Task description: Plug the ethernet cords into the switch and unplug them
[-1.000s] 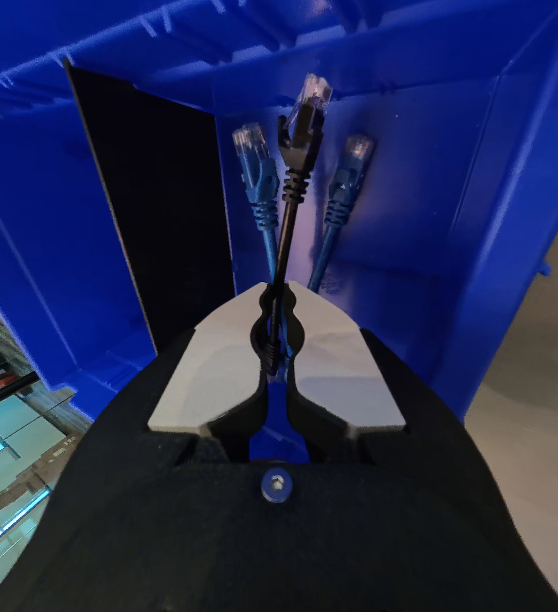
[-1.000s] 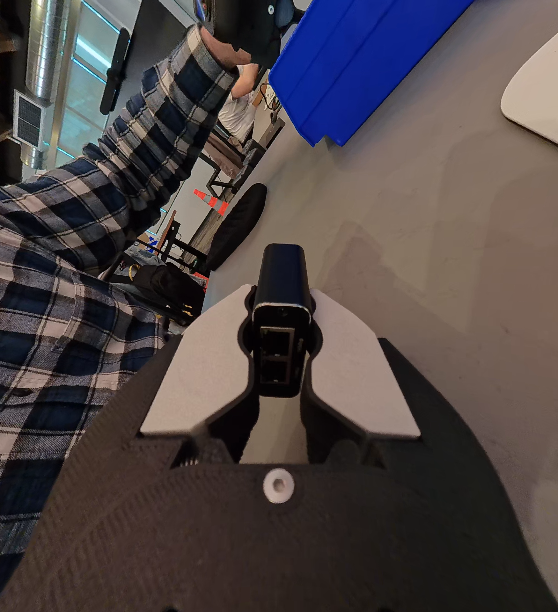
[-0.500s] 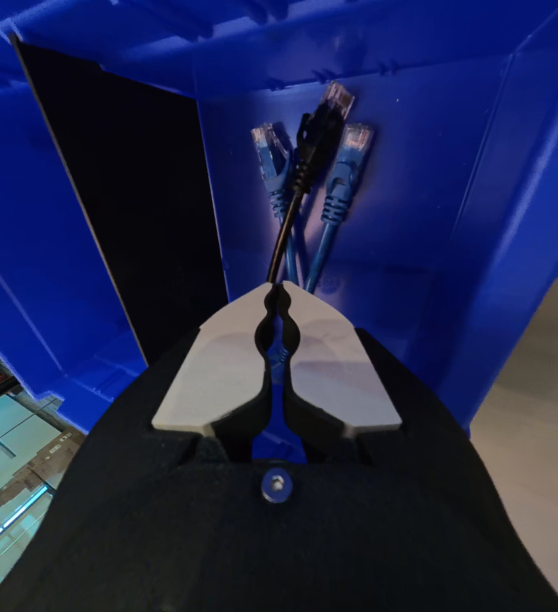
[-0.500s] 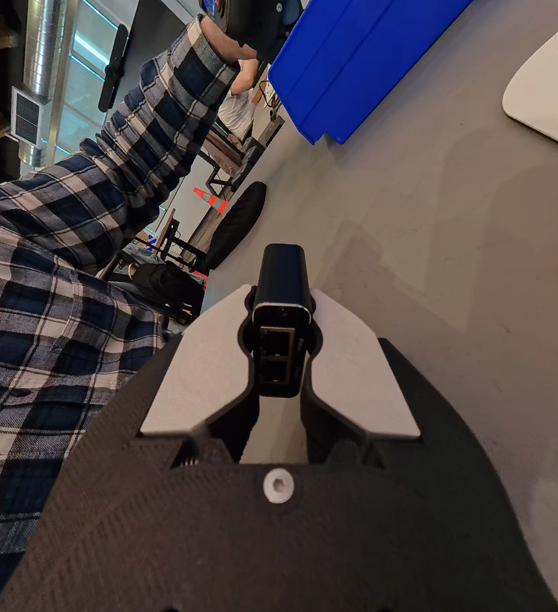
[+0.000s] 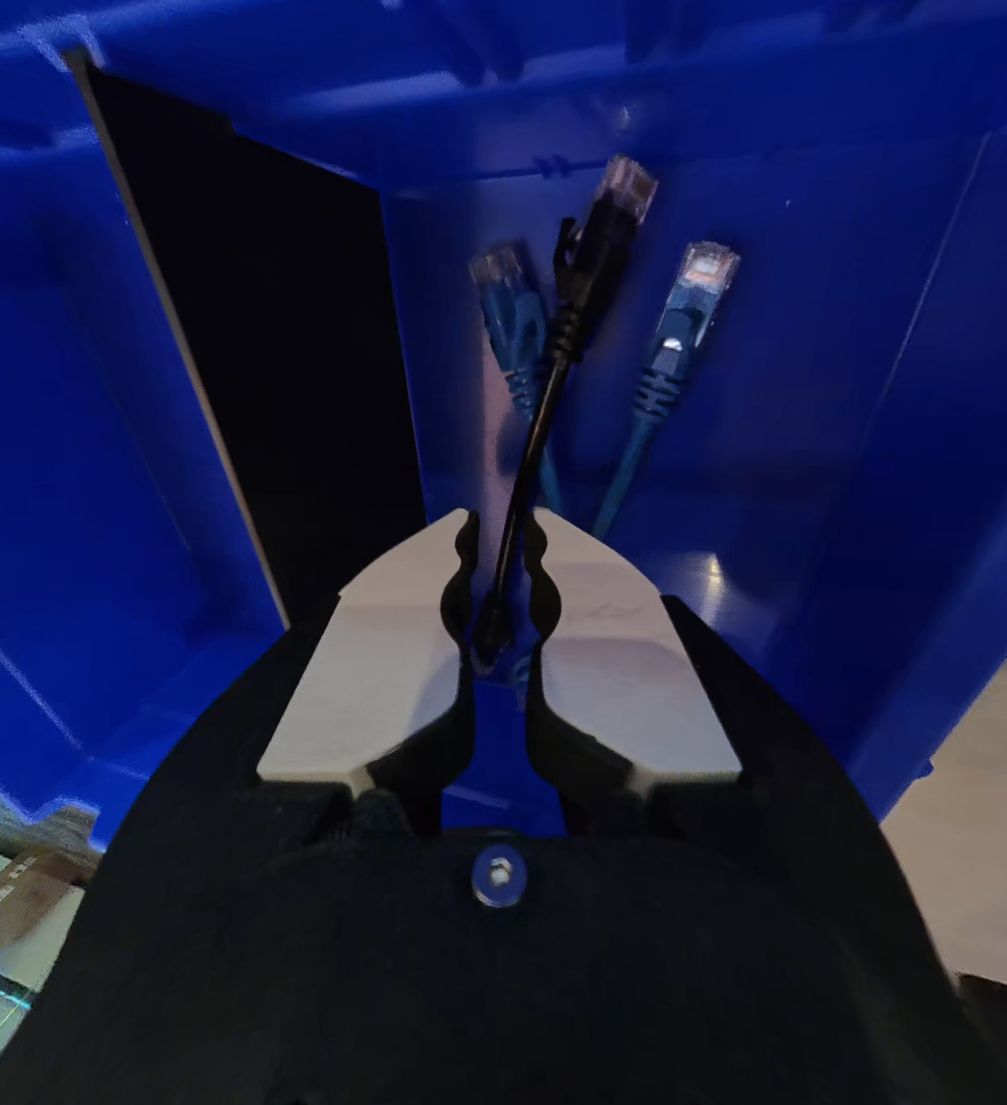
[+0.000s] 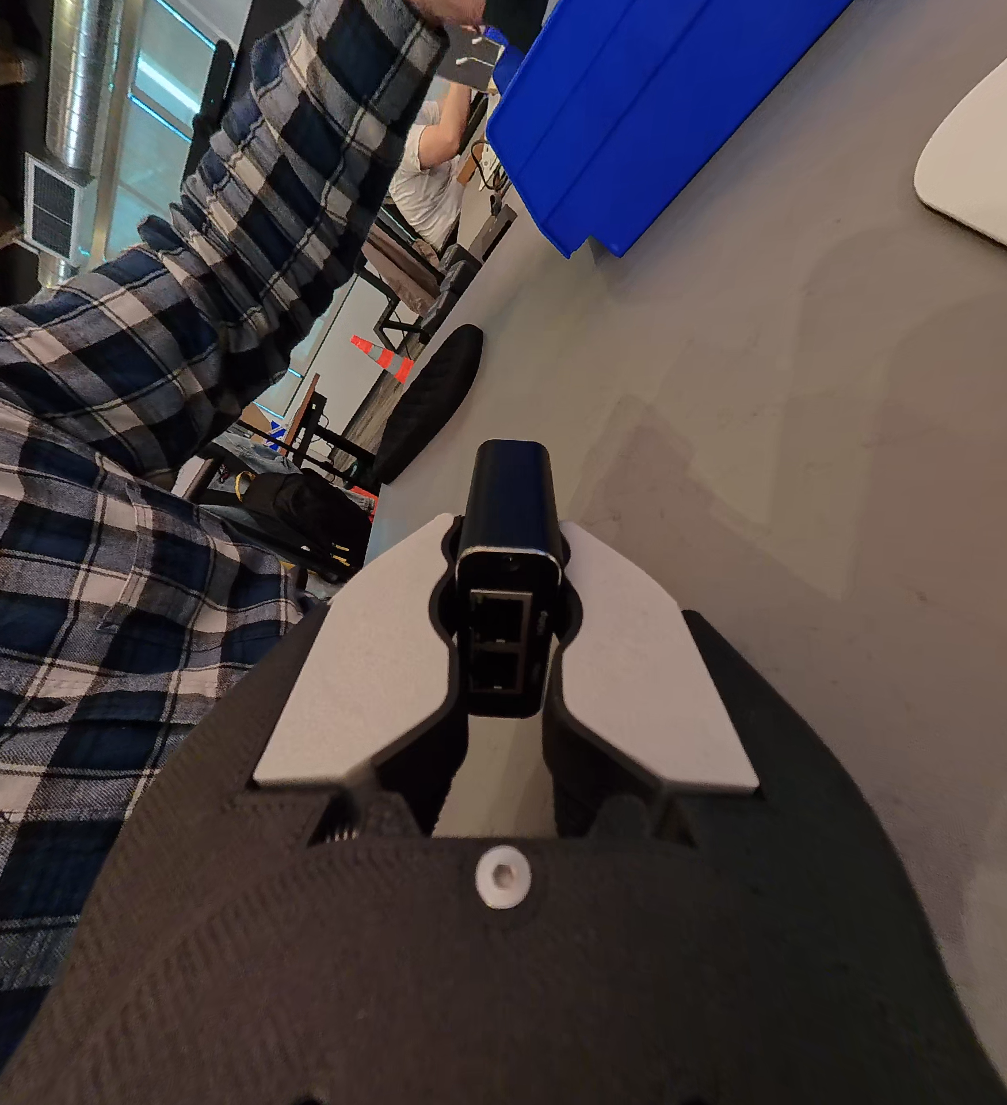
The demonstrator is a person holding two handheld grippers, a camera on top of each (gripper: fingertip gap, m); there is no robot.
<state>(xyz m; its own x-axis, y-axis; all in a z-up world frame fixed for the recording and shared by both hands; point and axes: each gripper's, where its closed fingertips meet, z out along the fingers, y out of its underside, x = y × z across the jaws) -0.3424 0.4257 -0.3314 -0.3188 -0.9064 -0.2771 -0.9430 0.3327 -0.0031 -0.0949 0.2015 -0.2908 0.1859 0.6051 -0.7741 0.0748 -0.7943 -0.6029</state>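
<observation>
In the left wrist view my left gripper (image 5: 502,520) points into a blue bin (image 5: 848,299). Its jaws stand apart. A thin black ethernet cord (image 5: 540,430) runs up between the pads, with bare space on its left side, so it is not clamped. Its black plug (image 5: 603,239) points up against the bin wall. Two blue ethernet plugs (image 5: 510,311) (image 5: 689,323) lean there on either side of it. In the right wrist view my right gripper (image 6: 510,532) is shut on a small black switch (image 6: 510,496), whose two empty ports face the camera, above a grey table (image 6: 788,418).
A black divider panel (image 5: 262,329) stands in the bin to the left of the cords. In the right wrist view the blue bin (image 6: 638,107) sits at the far end of the table, a white board (image 6: 1003,149) lies at the right edge, and a plaid sleeve (image 6: 250,209) reaches across the left. The grippers' ends are close to 35 centimeters from one another.
My left jaws, closed on the black cord half a second ago, have opened, and the cord now stands free between the pads. The right gripper and the switch have not moved.
</observation>
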